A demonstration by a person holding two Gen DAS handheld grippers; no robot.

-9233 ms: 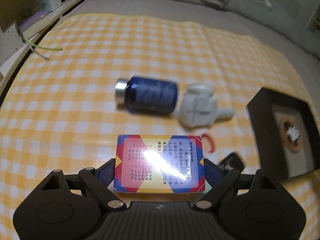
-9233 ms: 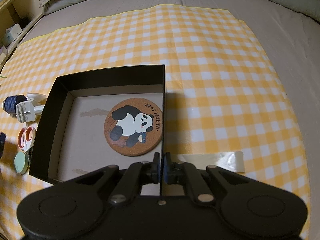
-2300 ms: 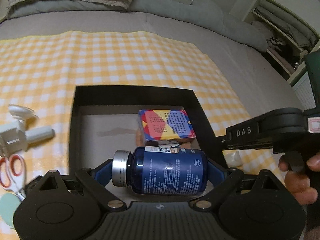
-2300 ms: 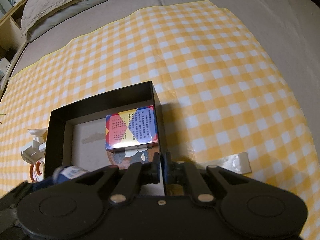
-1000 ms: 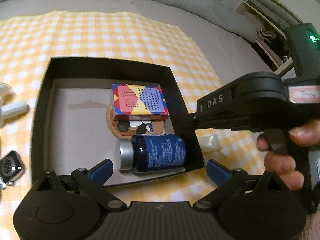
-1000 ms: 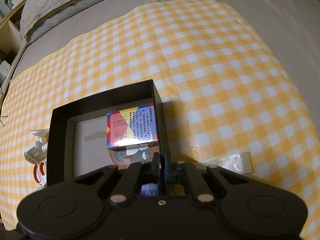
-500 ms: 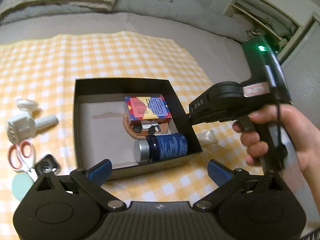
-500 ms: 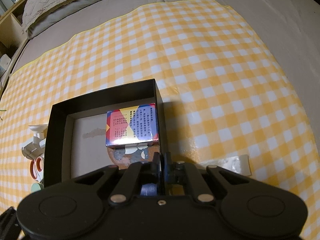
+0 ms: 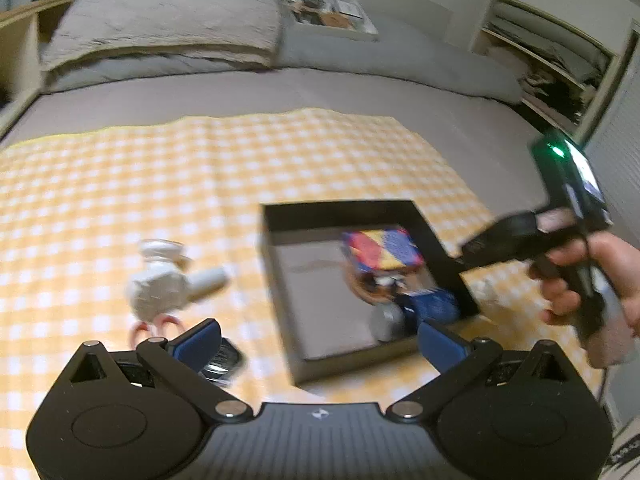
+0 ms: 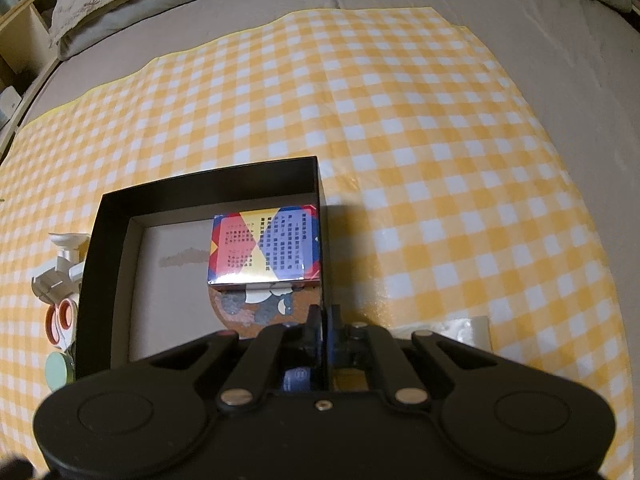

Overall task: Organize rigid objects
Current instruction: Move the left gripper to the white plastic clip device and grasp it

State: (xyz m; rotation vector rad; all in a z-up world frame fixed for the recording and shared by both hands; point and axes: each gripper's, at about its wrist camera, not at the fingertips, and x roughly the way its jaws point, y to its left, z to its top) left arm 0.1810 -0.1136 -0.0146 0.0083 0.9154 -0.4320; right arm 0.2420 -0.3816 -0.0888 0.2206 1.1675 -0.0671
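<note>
A black box [image 9: 340, 210] lies on the yellow checked cloth. Inside it are a colourful card box [image 9: 380, 248], a panda coaster [image 9: 370, 286] and a blue bottle [image 9: 434, 304] on its side. My left gripper [image 9: 318, 340] hovers open and empty above the box's near-left corner. In the right wrist view my right gripper [image 10: 325, 316] is shut on the right wall of the black box [image 10: 208, 178], beside the card box [image 10: 264, 244] and coaster [image 10: 252, 304]. The bottle [image 10: 296, 380] barely shows.
Left of the box lie a white plastic device [image 9: 160, 288], red-handled scissors [image 9: 154, 326], a small black object [image 9: 224, 358] and a green disc [image 10: 60, 368]. A clear plastic piece [image 10: 468, 328] lies right of the box. A hand [image 9: 608, 280] holds the right gripper. Bedding lies beyond the cloth.
My left gripper has drawn back, up and to the left, away from the bottle left in the box; the white device and scissors have come into its view. The right gripper has stayed put.
</note>
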